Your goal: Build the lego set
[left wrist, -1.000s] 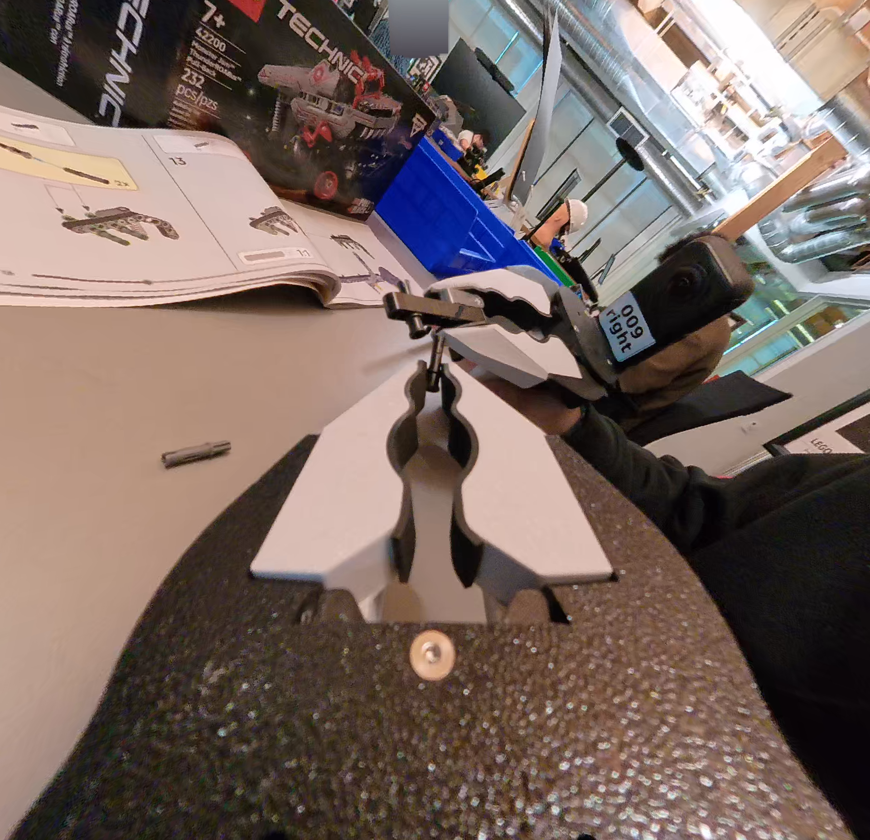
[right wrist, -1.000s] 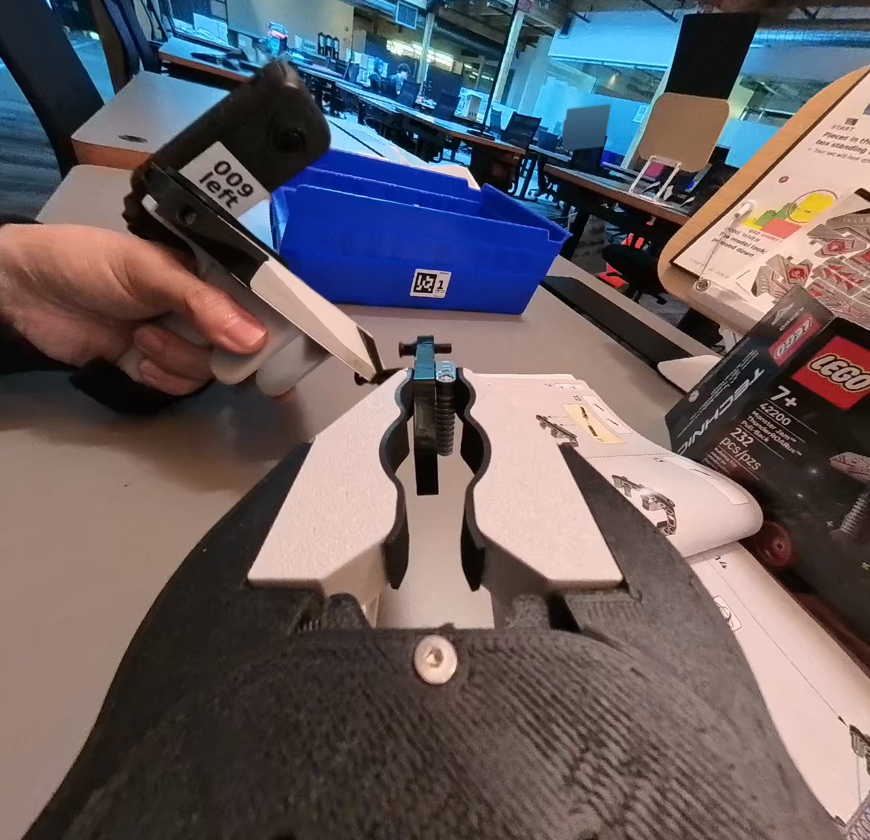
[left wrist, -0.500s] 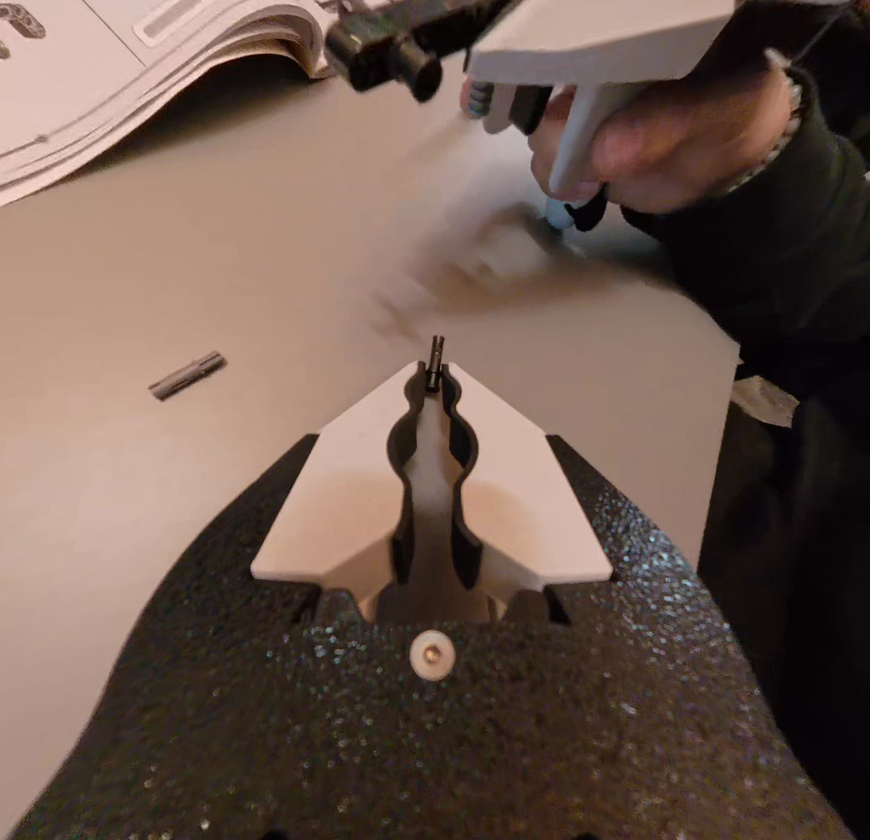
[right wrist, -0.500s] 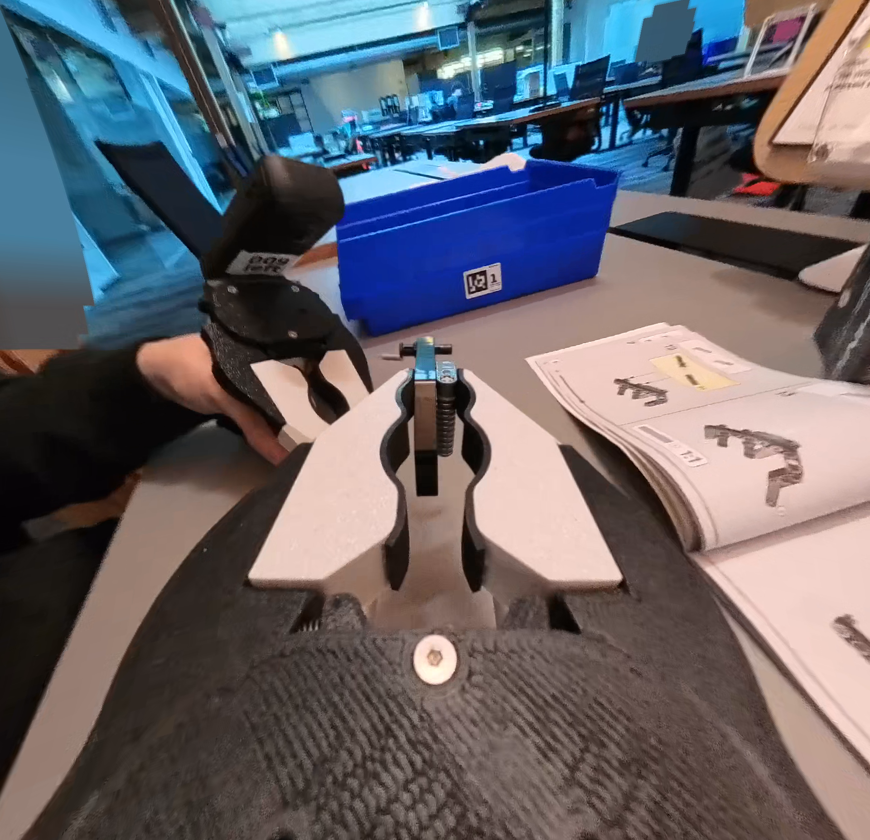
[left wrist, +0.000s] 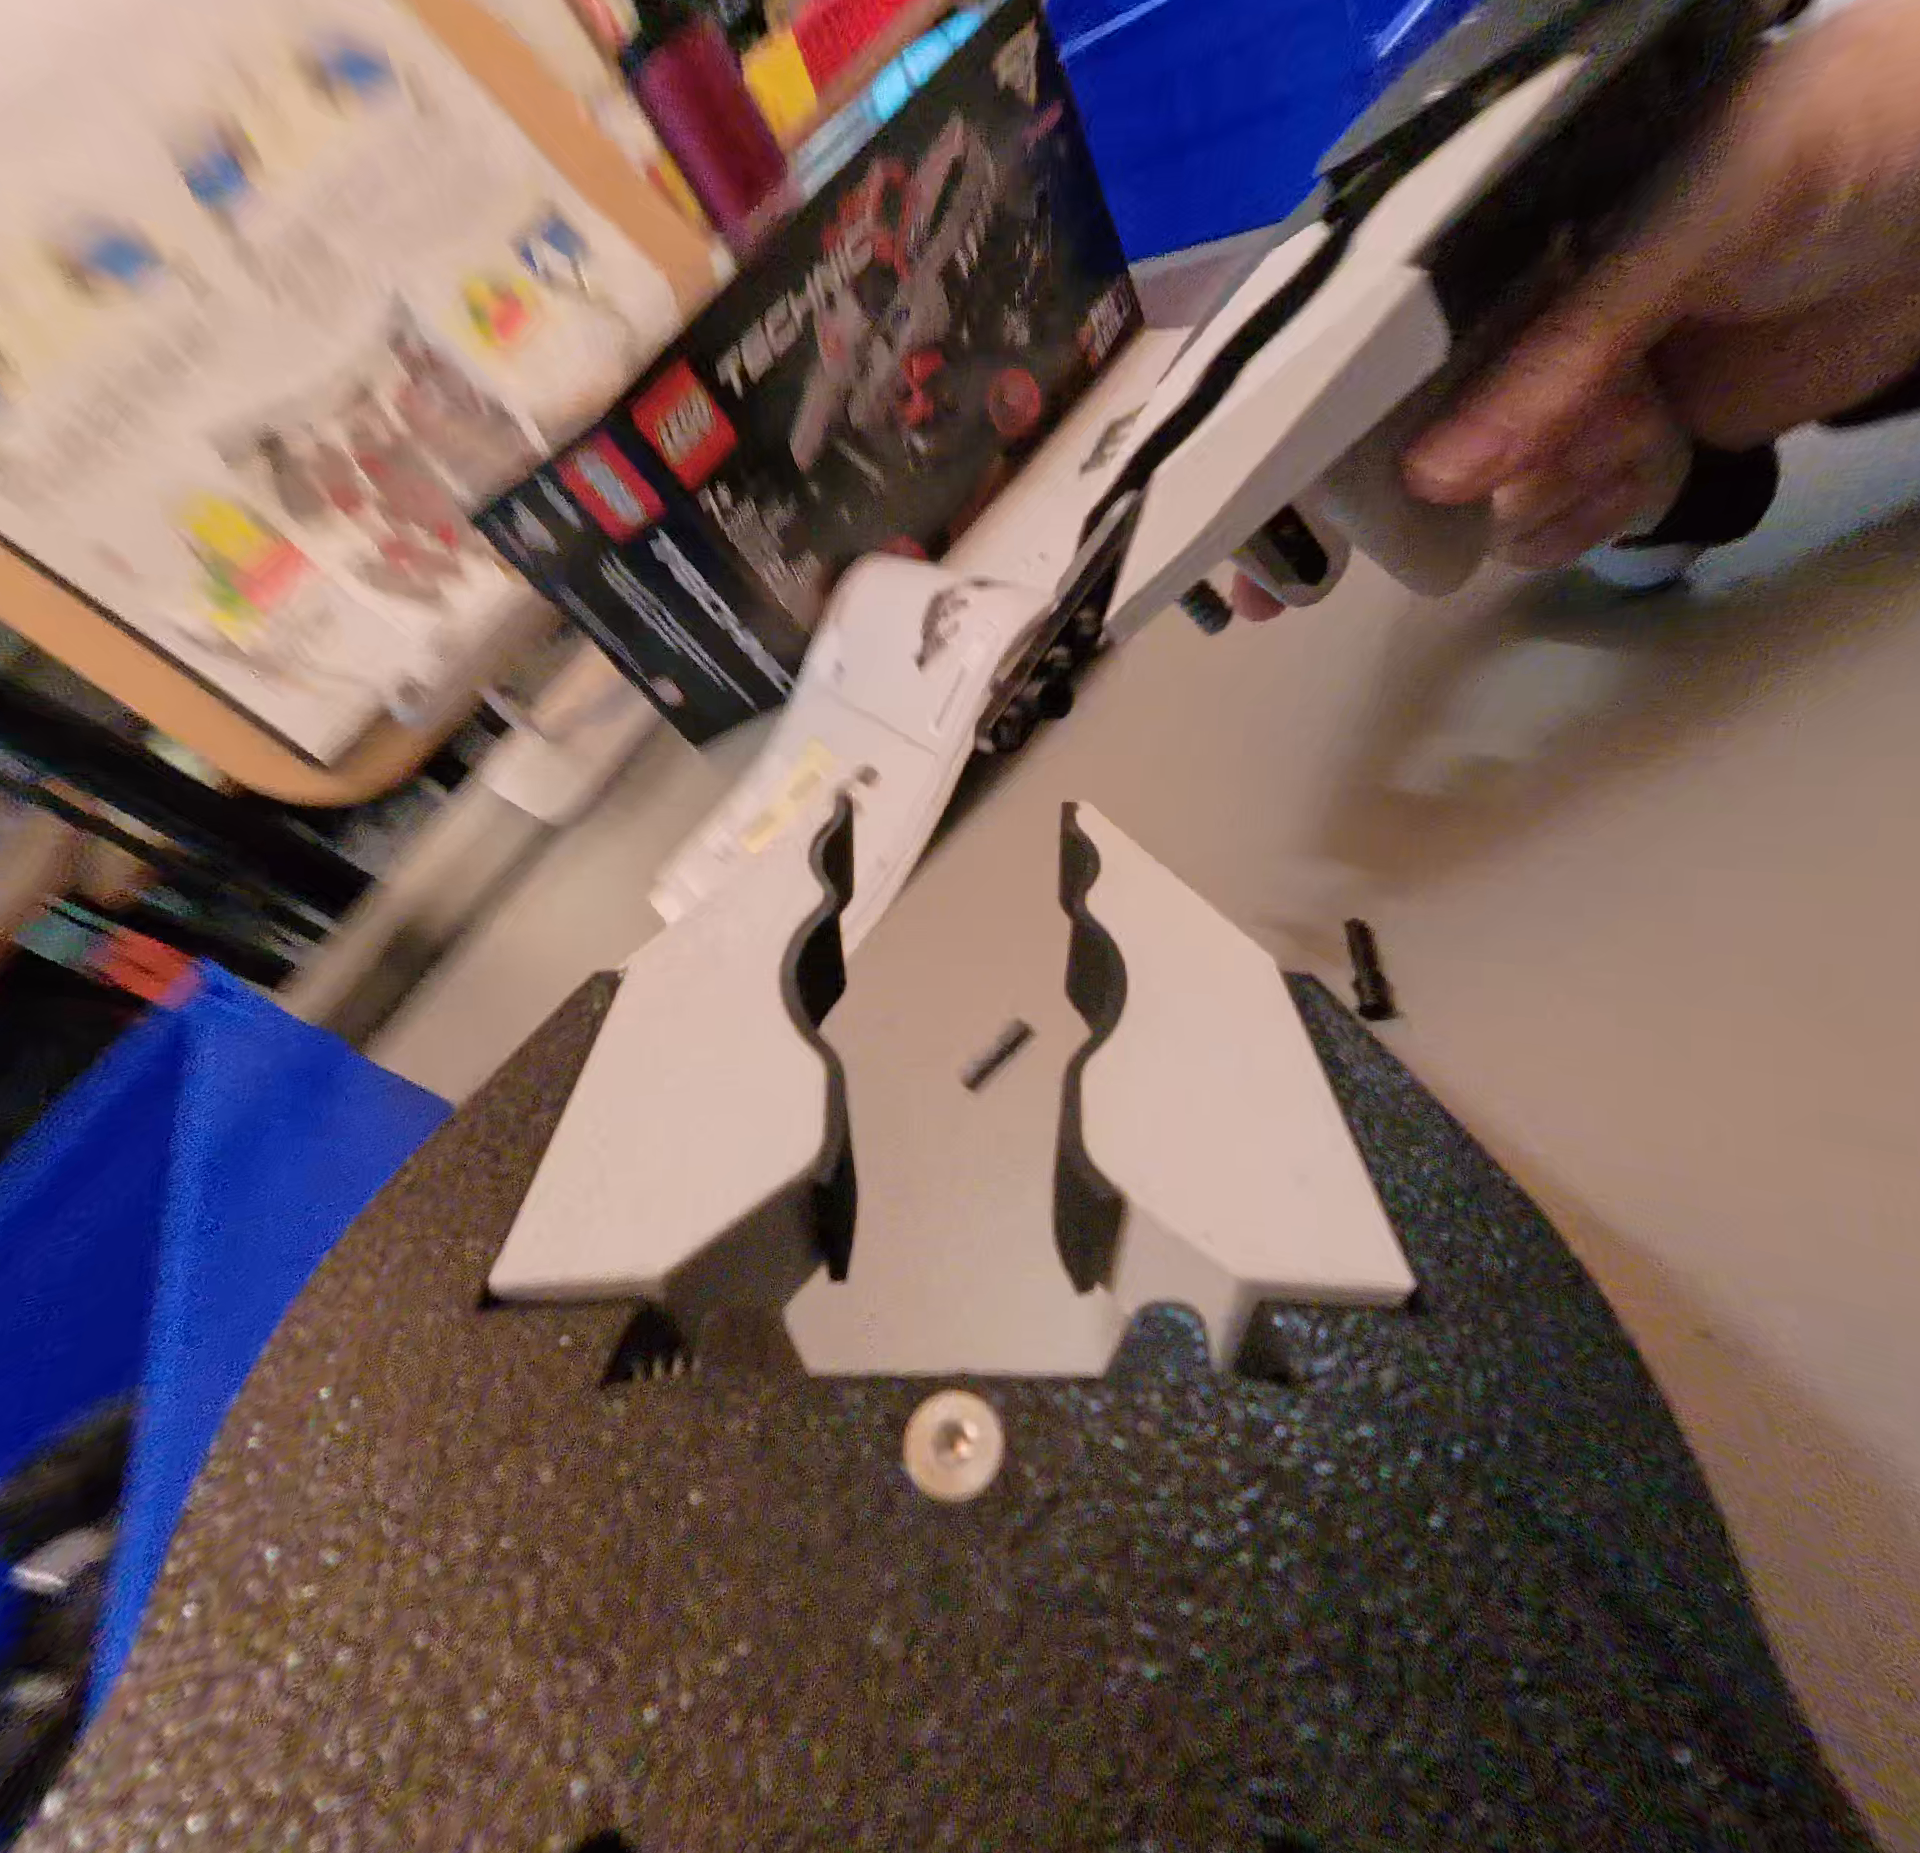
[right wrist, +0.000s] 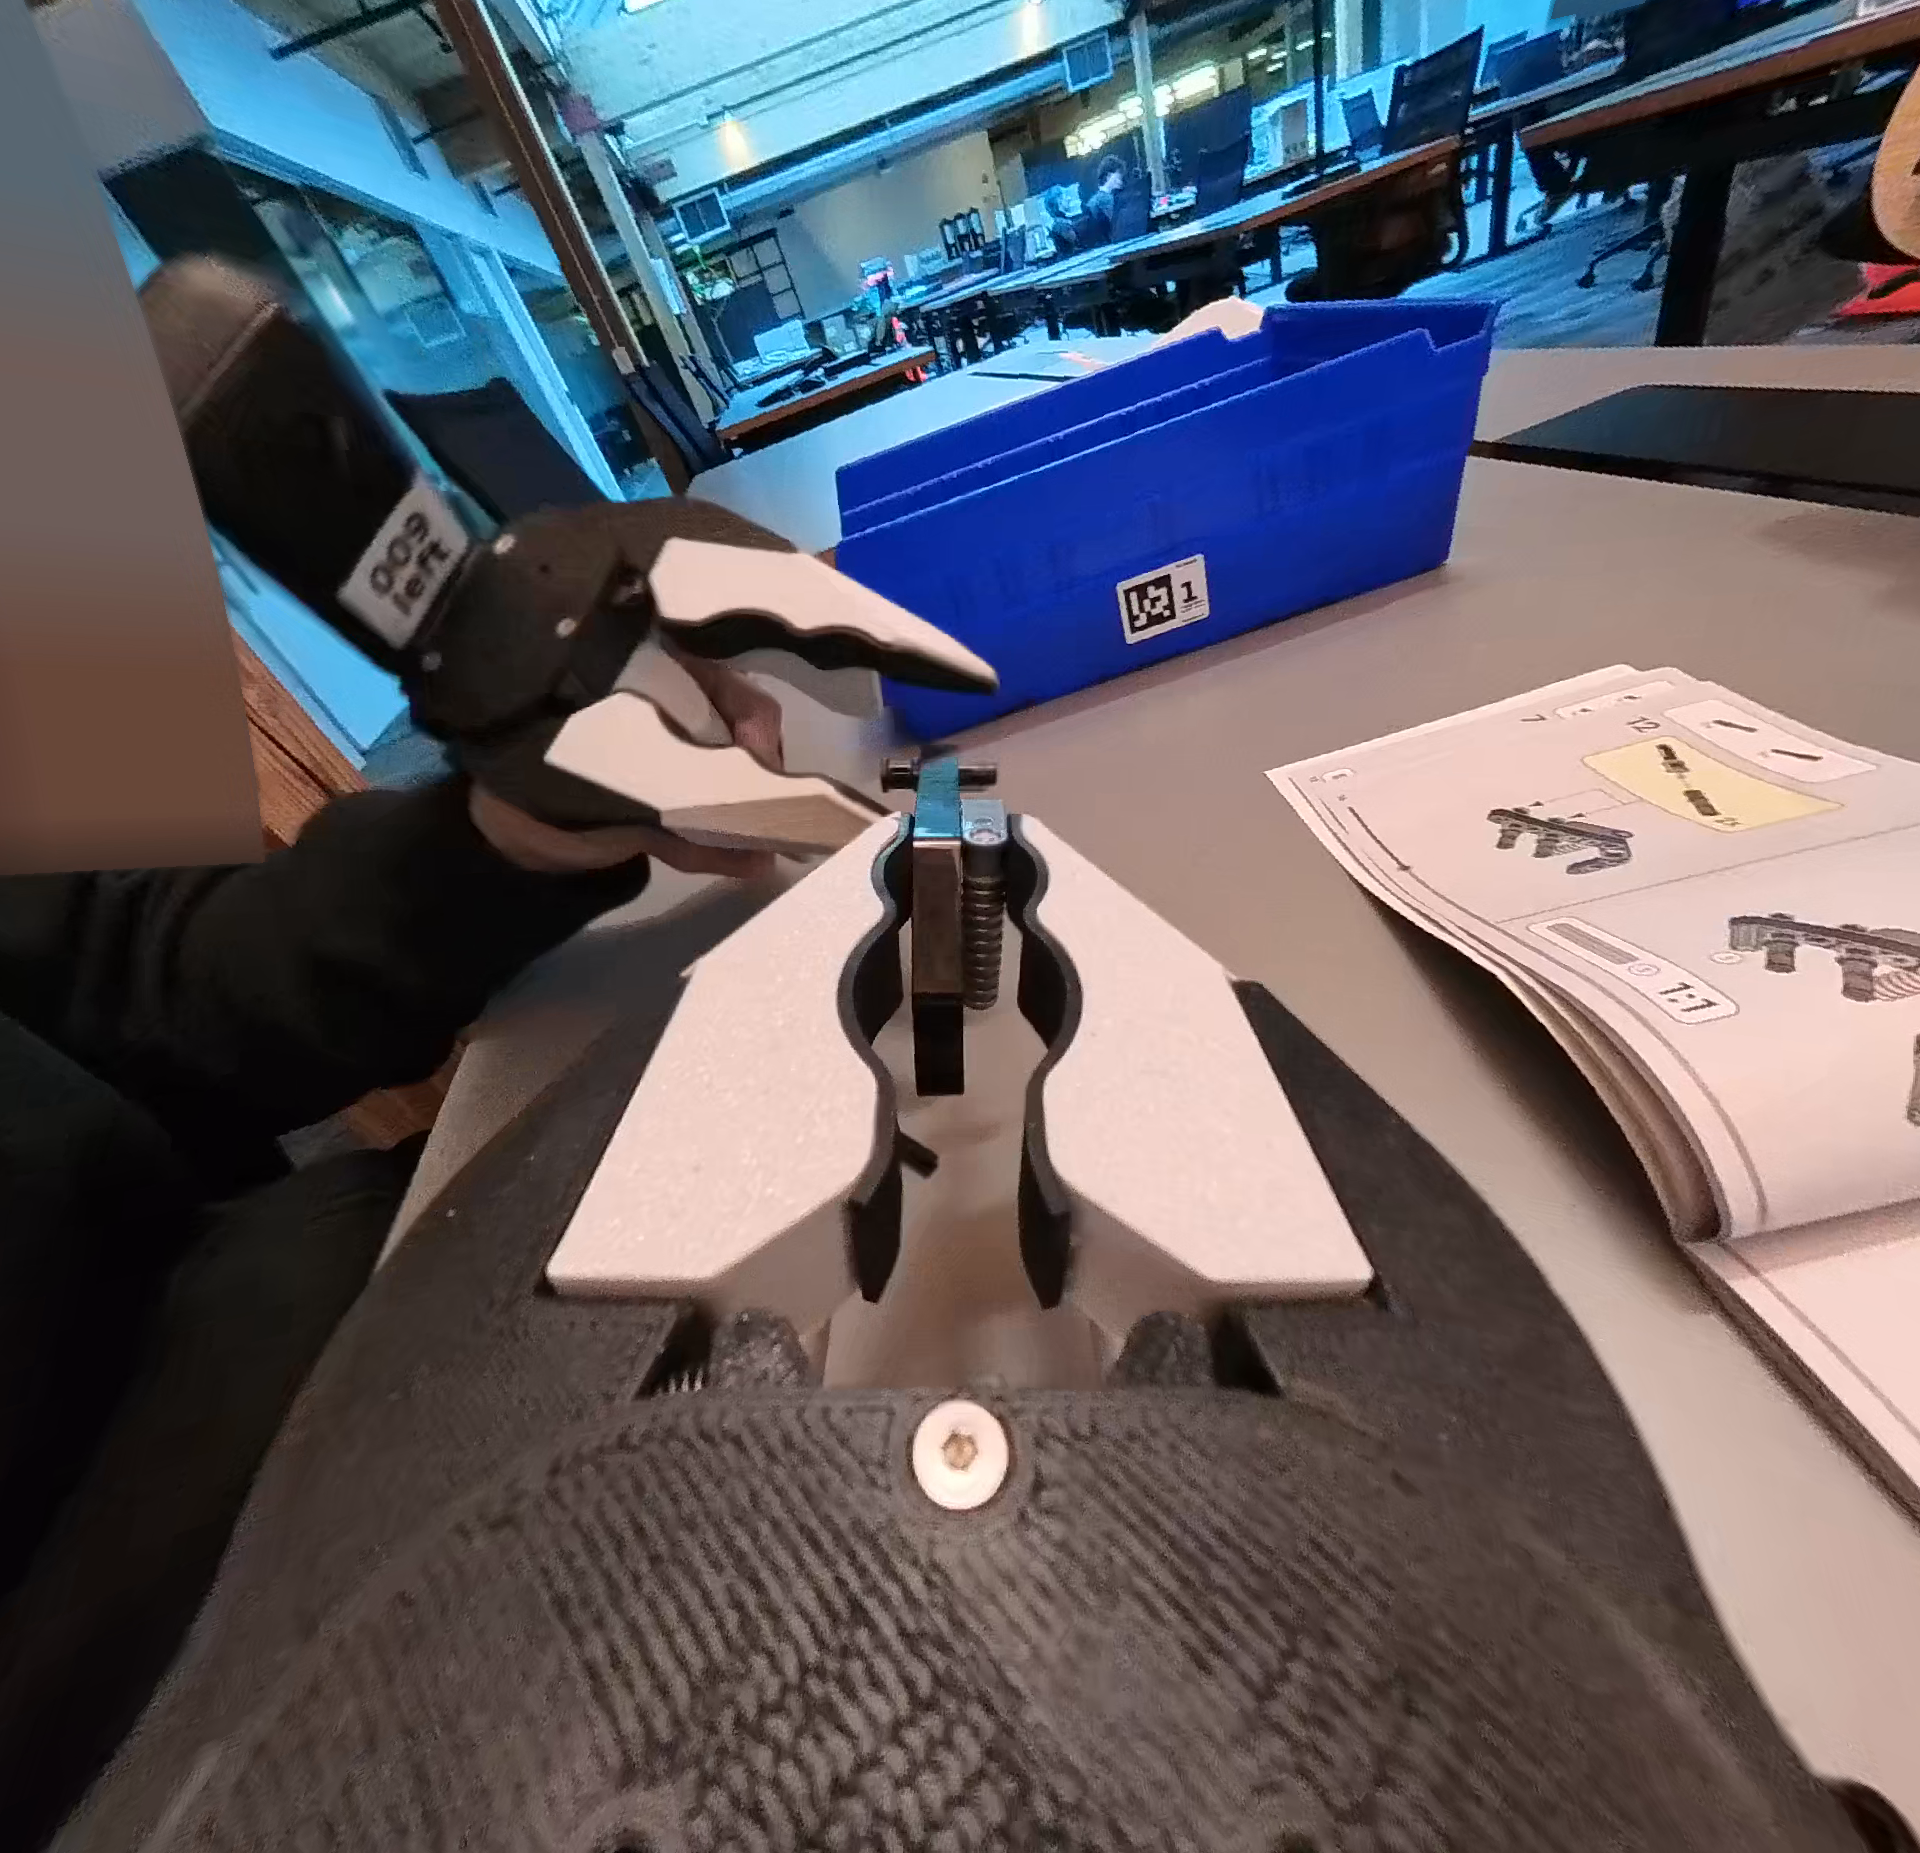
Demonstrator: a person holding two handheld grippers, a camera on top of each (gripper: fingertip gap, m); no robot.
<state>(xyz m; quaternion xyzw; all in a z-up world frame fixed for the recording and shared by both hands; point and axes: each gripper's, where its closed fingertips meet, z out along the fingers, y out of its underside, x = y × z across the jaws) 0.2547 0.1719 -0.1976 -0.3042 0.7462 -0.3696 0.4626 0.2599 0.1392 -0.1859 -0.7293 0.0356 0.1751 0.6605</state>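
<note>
Two cameras split this moment on the grey table (right wrist: 1621,598) between them. My left claw (left wrist: 961,816) hangs released, its pale wedge-shaped fingers (left wrist: 707,1076) spread wide with nothing between them; through the gap its own camera catches a small dark pin (left wrist: 995,1053) lying loose on the tabletop, and a second black pin (left wrist: 1369,967) just off the right finger, neither of which I can make out clearly from the other side. That view, smeared by blur, also takes in the dark set box (left wrist: 831,453) standing behind the open booklet (left wrist: 894,681). My right claw (right wrist: 951,837) is clenched on the lego assembly (right wrist: 940,930), a slim black beam held upright beside a ribbed grey worm-gear piece, with a black cross-pin sticking out at the top just past my fingertips; only the right camera shows this grip squarely, while the left sees that claw (left wrist: 1101,577) from the side, in my hand (left wrist: 1662,297), dark parts poking from its tip. From the right, the left claw (right wrist: 935,733) gapes just beside the assembly, in front of a blue plastic bin (right wrist: 1164,515) with stepped walls. Both claws share grainy black housings, matte pale fingers lined with wavy black pads, and a single bright screw. The instruction booklet (right wrist: 1621,899) lies open to my right, pages curling.
</note>
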